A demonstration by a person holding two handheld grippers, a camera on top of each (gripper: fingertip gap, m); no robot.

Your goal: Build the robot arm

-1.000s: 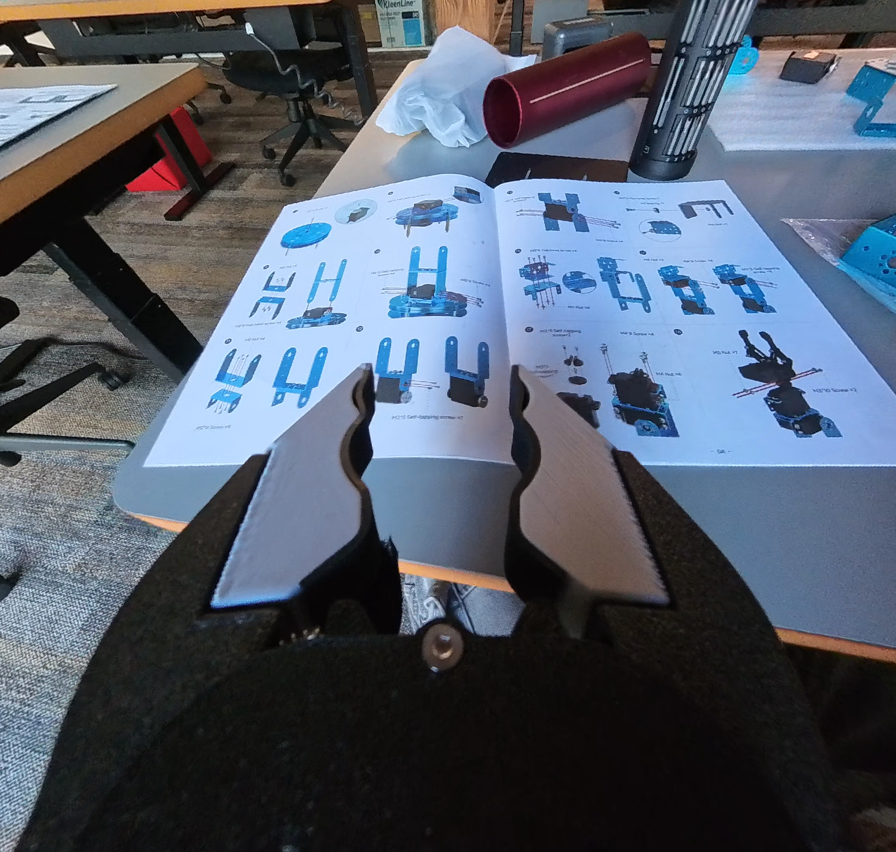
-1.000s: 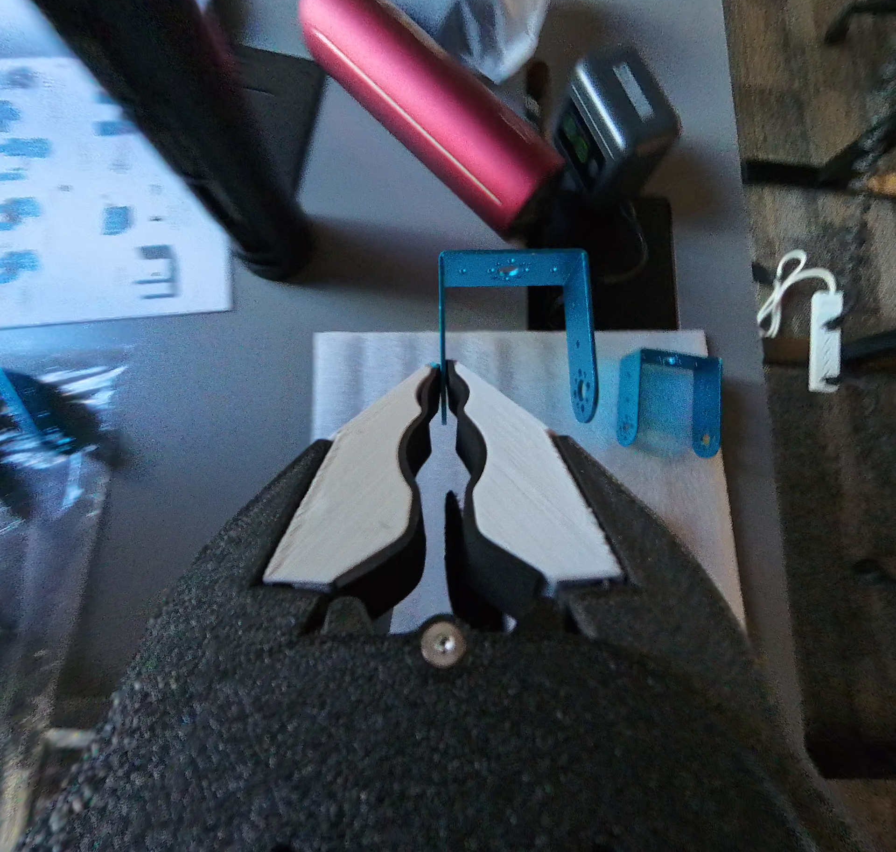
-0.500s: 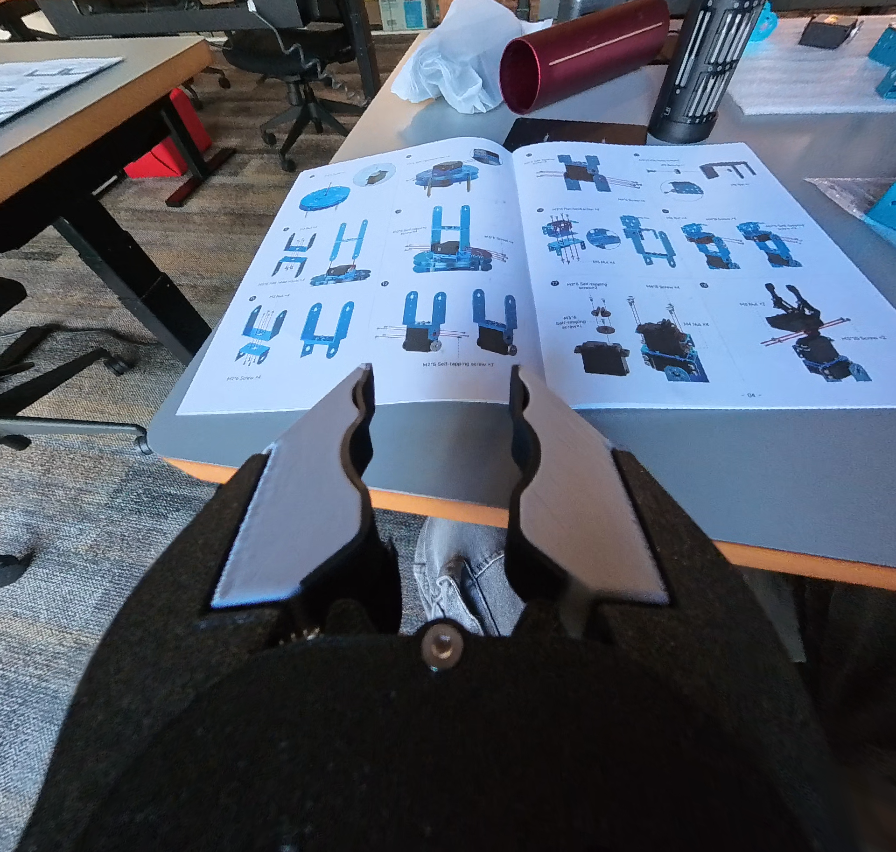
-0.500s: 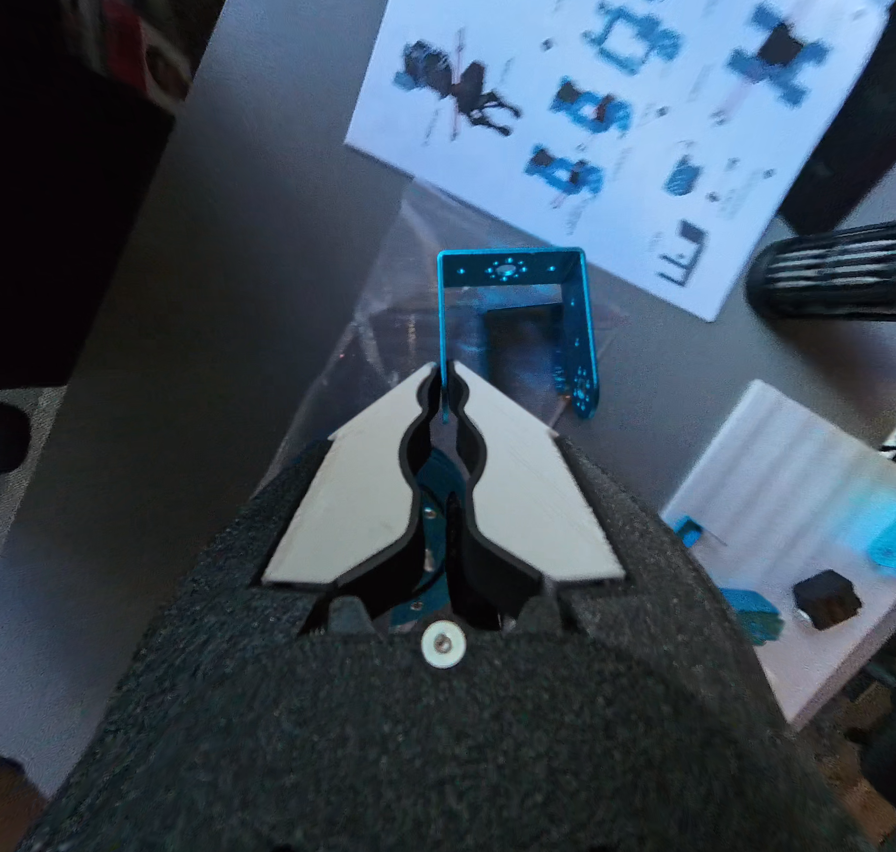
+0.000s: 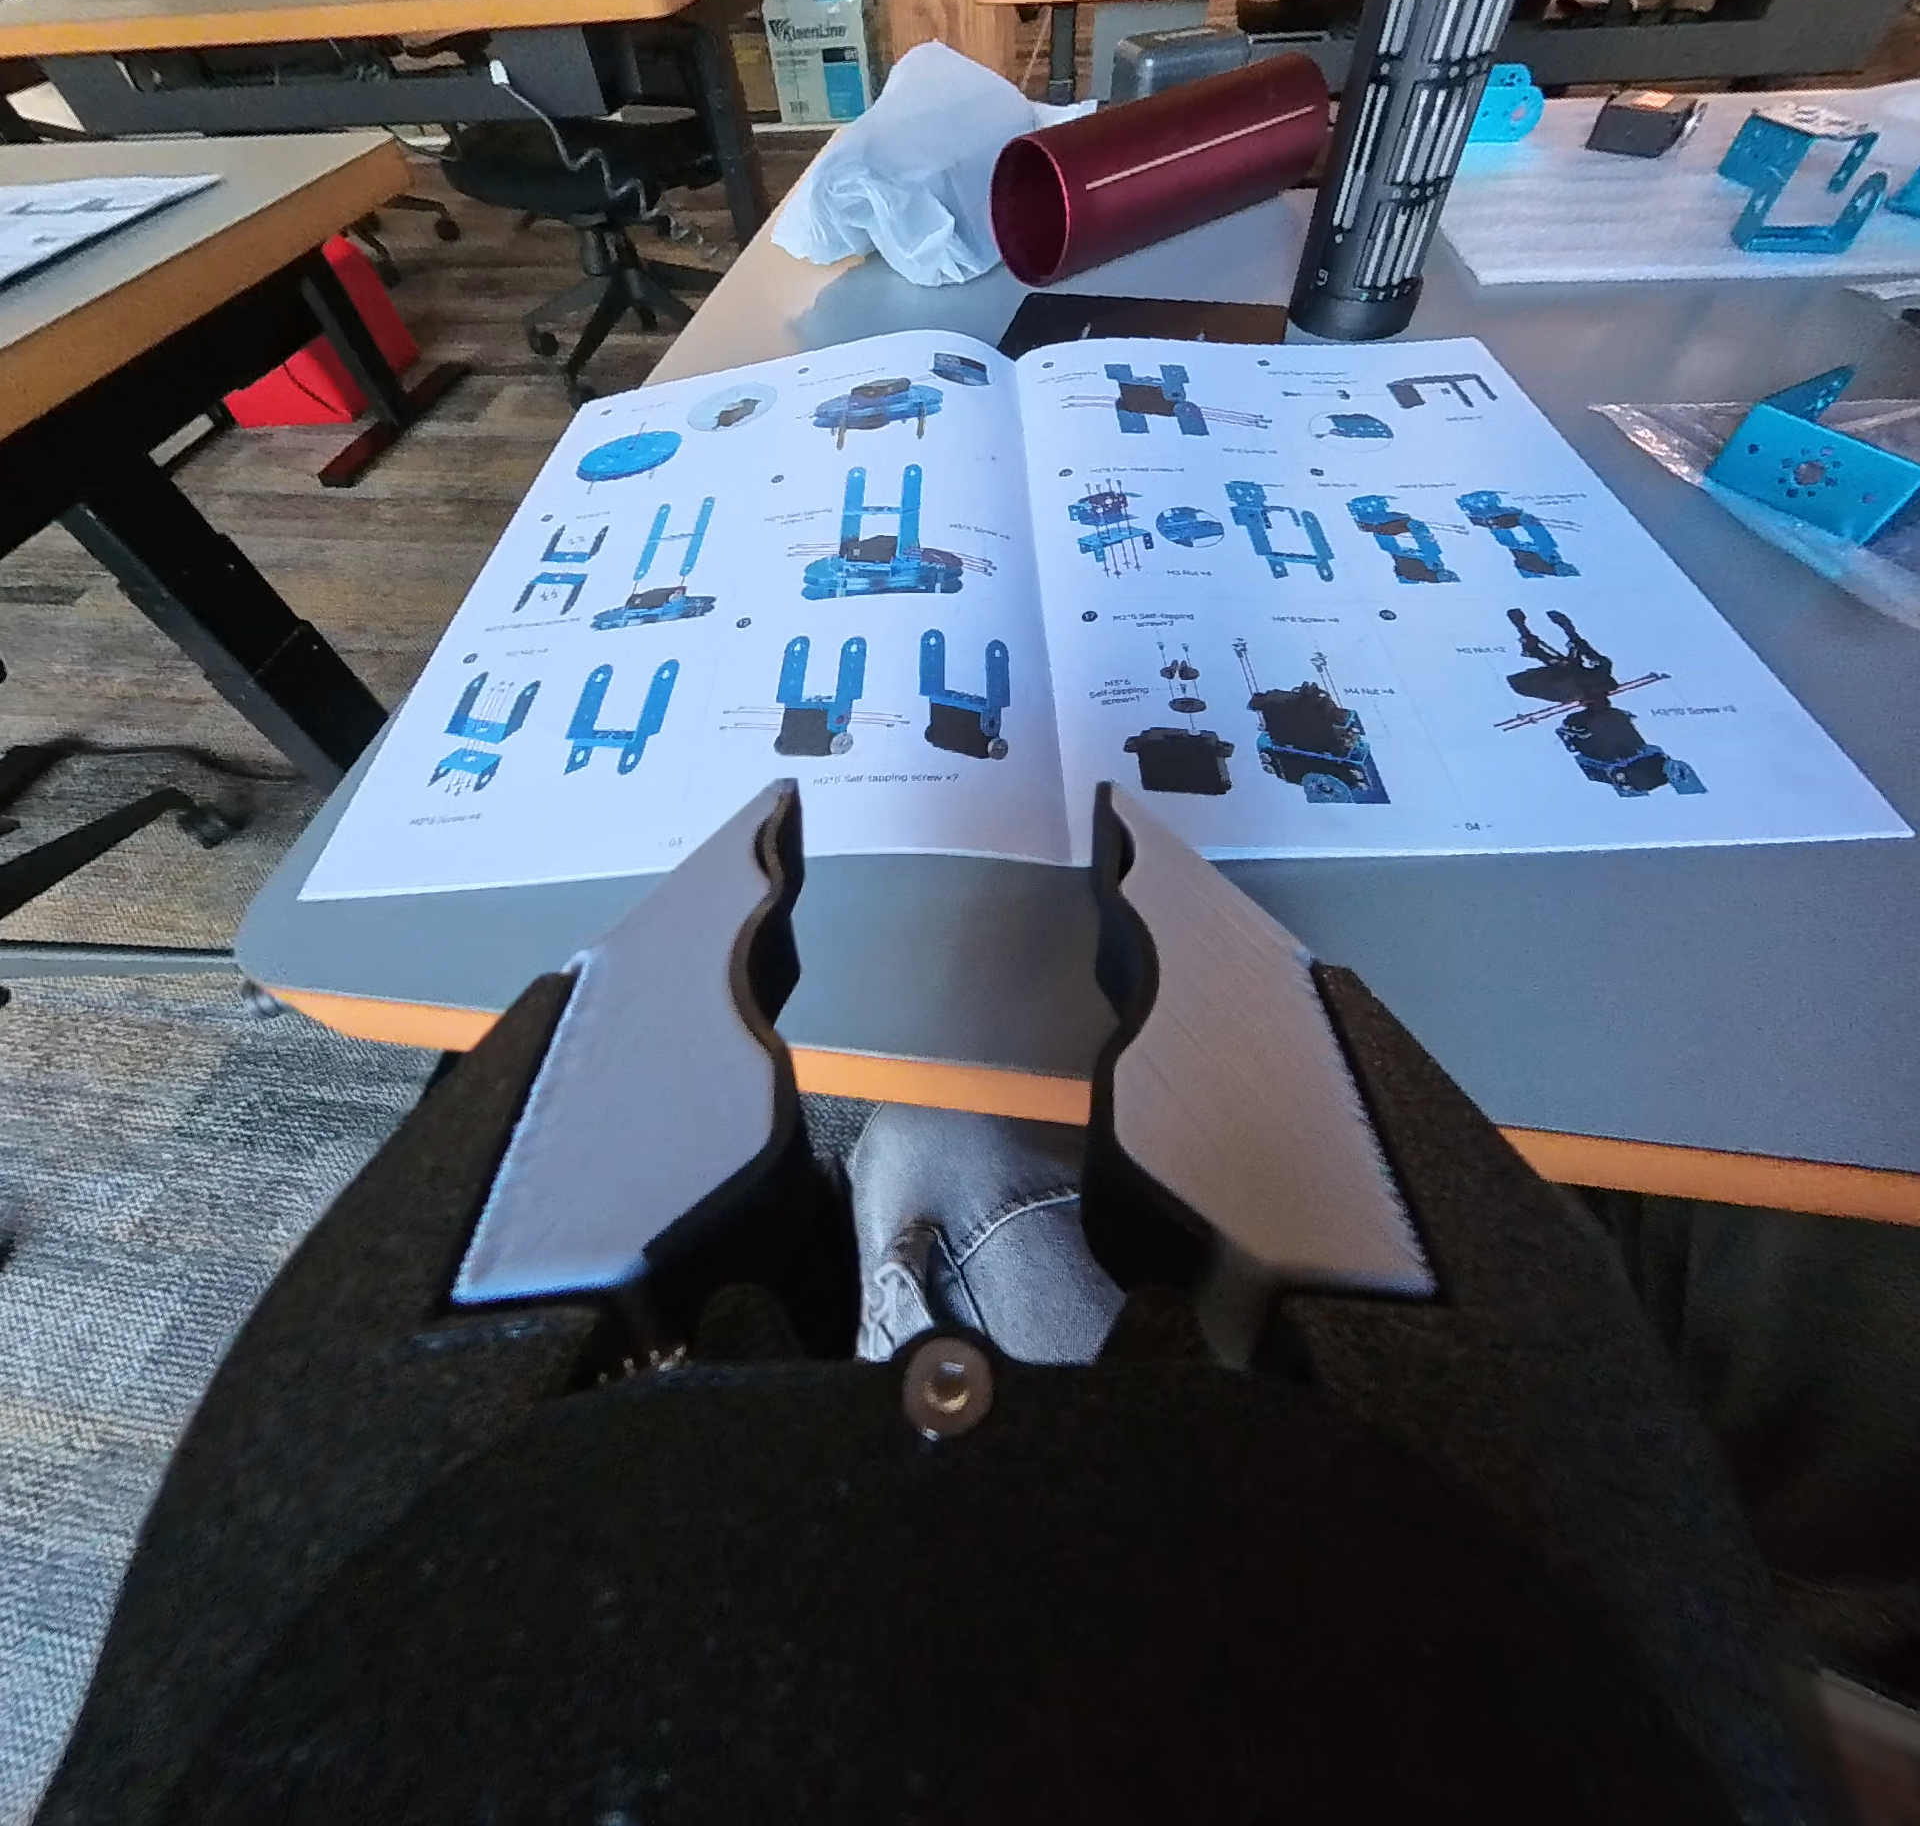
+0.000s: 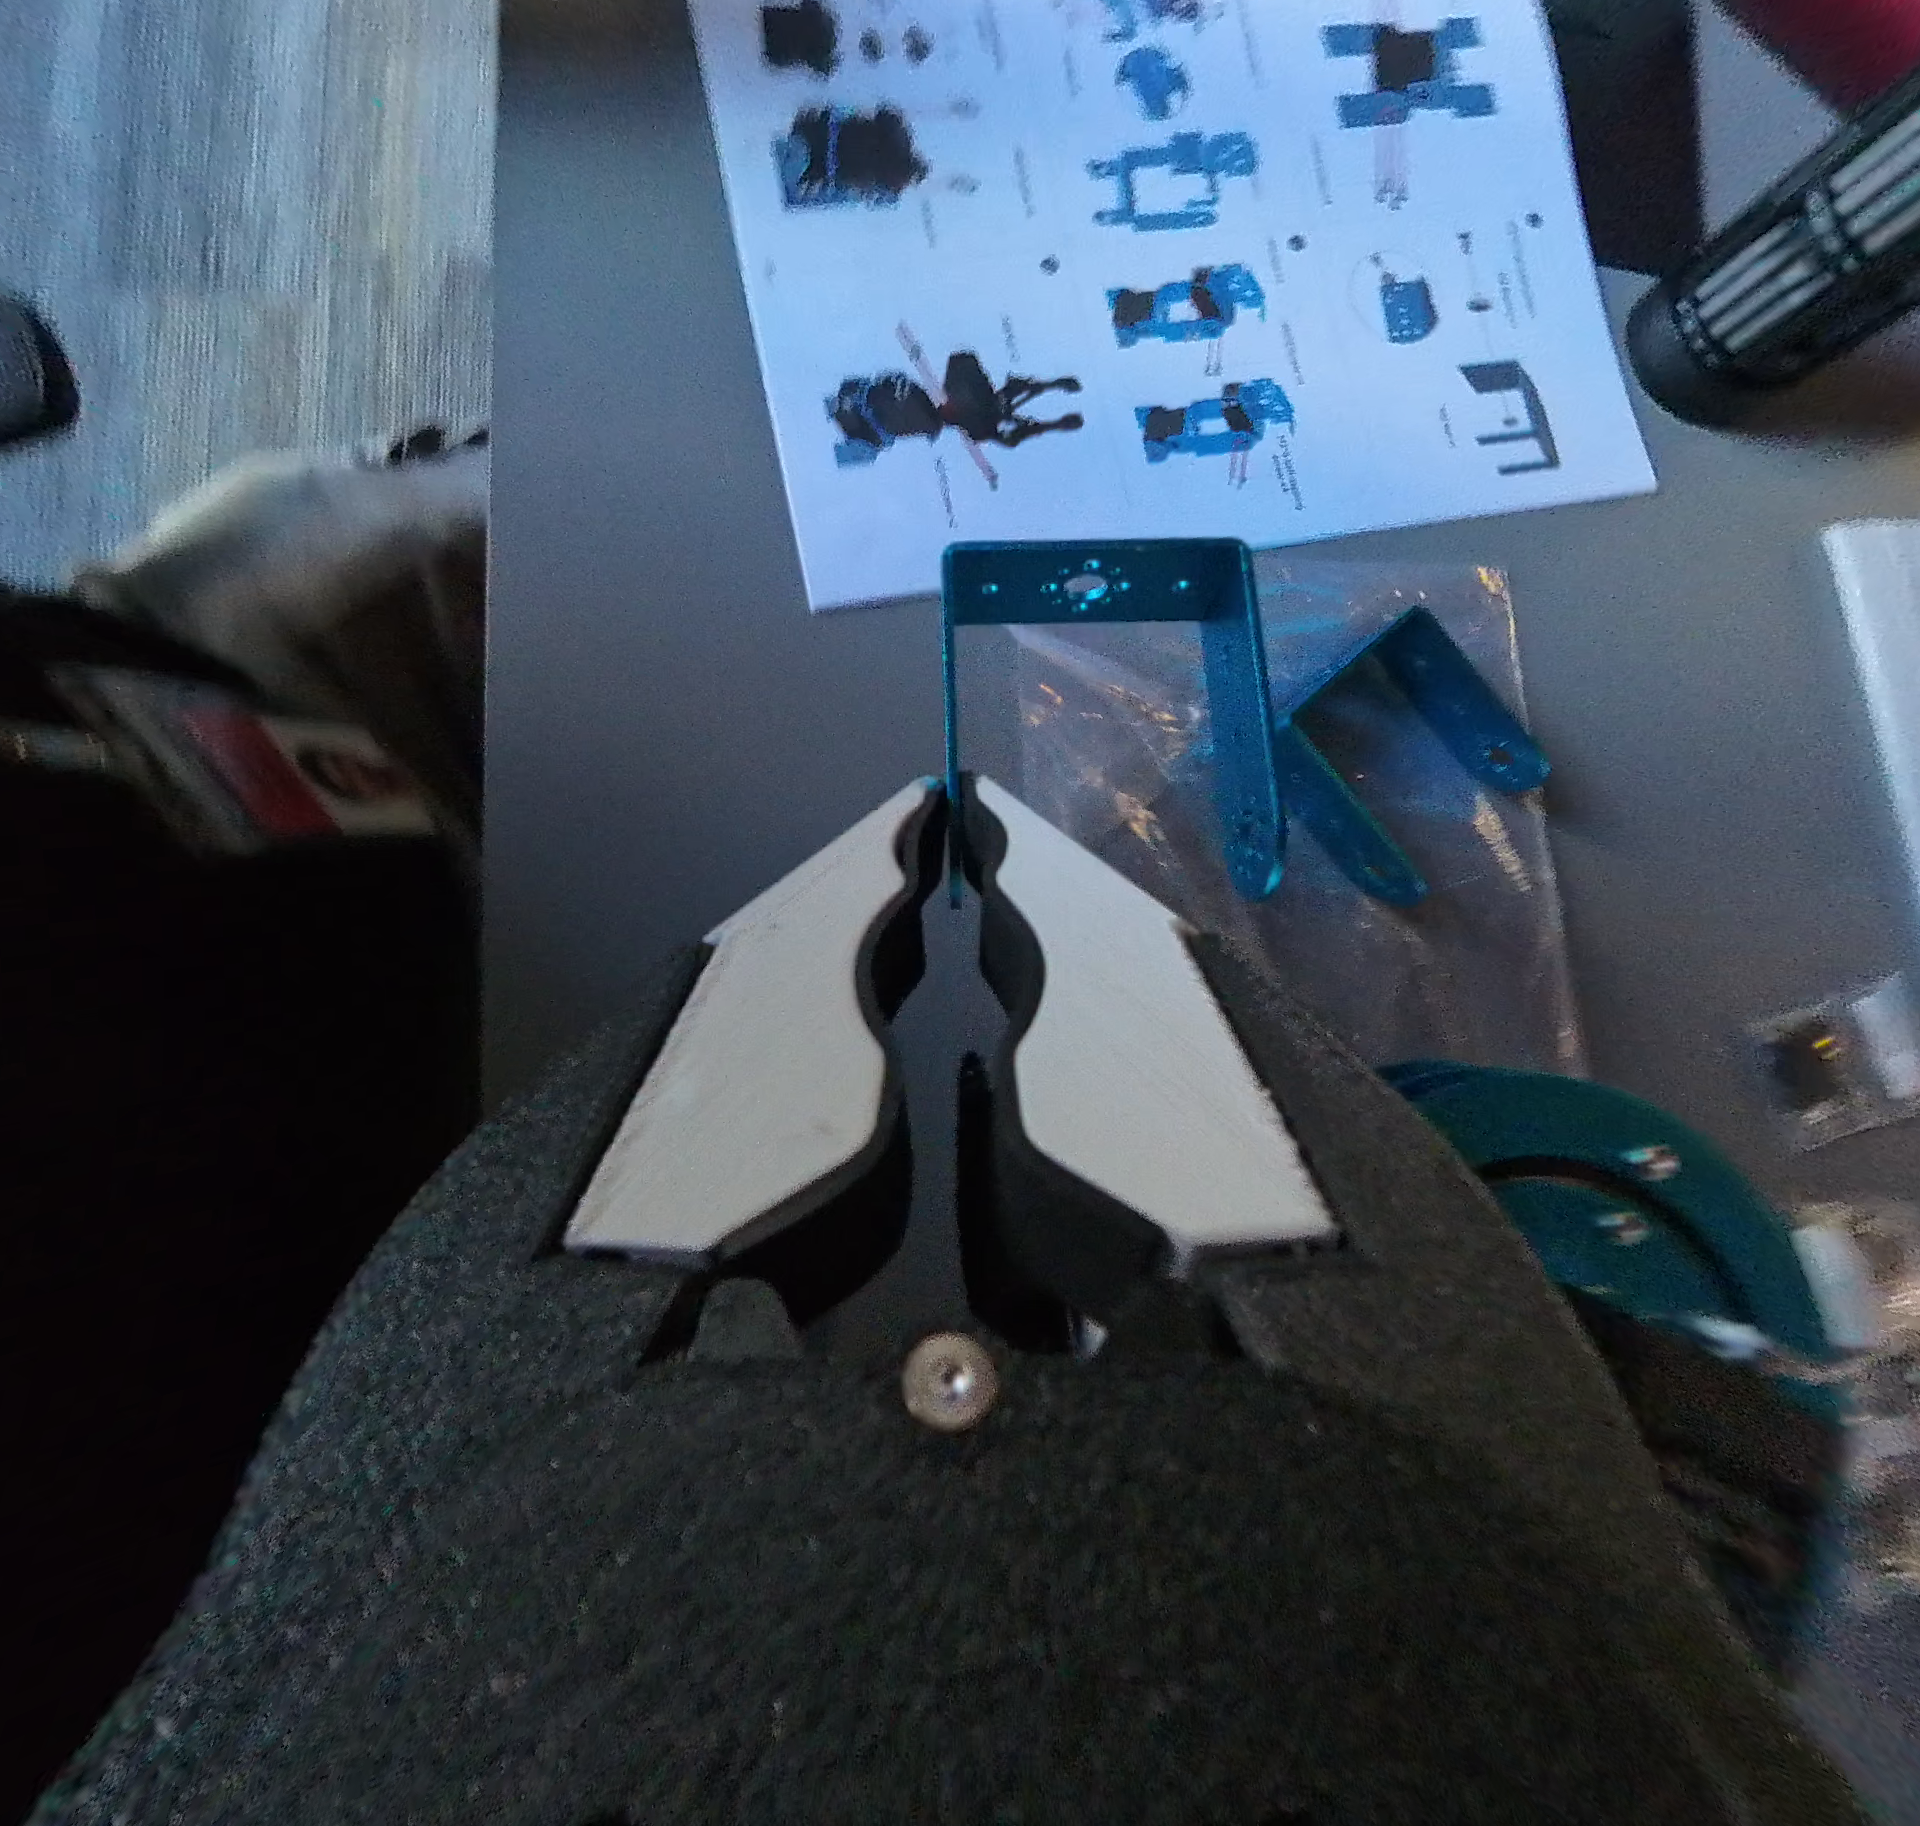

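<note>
My right gripper [image 6: 954, 789] is shut on one leg of a blue U-shaped metal bracket [image 6: 1091, 587] and holds it above the grey table [image 6: 623, 633], near the lower edge of an open instruction booklet [image 6: 1164, 249]. A second blue bracket [image 6: 1403, 727] lies on a clear plastic bag [image 6: 1455, 945] just to the right. My left gripper [image 5: 945, 820] is open and empty, hovering off the table's near edge [image 5: 935, 1070], pointing at the booklet [image 5: 1039, 581].
A red tube [image 5: 1153, 176], white crumpled wrap [image 5: 904, 176], a black perforated cylinder [image 5: 1413, 114] and a black plate [image 5: 1132, 322] stand behind the booklet. Blue brackets lie on white foam [image 5: 1797, 187] and on a bag [image 5: 1808, 467] at right. A blue round plate [image 6: 1621, 1215] lies lower right. One gripper's finger ends stand about 30 centimetres off the other's. The black perforated cylinder [image 5: 1413, 114] sits 30 centimetres or so from the ends of my right fingers.
My right gripper has swung with the bracket from the foam sheet over to the plastic bag beside the booklet. My left gripper has drawn back a little from the table edge.
</note>
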